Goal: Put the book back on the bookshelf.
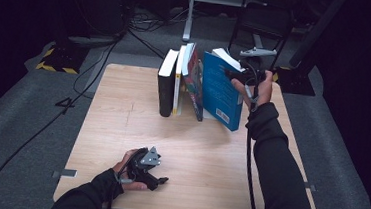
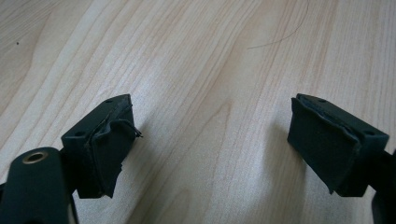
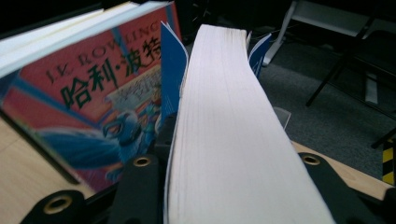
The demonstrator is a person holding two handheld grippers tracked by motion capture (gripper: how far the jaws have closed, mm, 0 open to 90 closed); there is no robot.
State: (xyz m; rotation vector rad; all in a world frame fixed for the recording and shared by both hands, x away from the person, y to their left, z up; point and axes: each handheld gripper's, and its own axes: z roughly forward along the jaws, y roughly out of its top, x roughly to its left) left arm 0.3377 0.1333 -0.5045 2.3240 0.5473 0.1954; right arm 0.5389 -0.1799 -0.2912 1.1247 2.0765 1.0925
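Right gripper [image 1: 237,76] clamped on tilted blue book [image 1: 219,92], left gripper [image 1: 160,181] jaws apart over bare table [image 1: 116,129].

High view: table [image 1: 121,129] evenly lit from overhead, surroundings near black, image soft and low-res. Left gripper view: bright and sharp, soft shadows beside the tool pads [image 2: 109,154]. Right gripper view: blue book [image 3: 224,140] page edge washed out and blurred up close, background dim.

free: table front [image 1: 205,151] | blocked: book row [image 1: 195,82] at back
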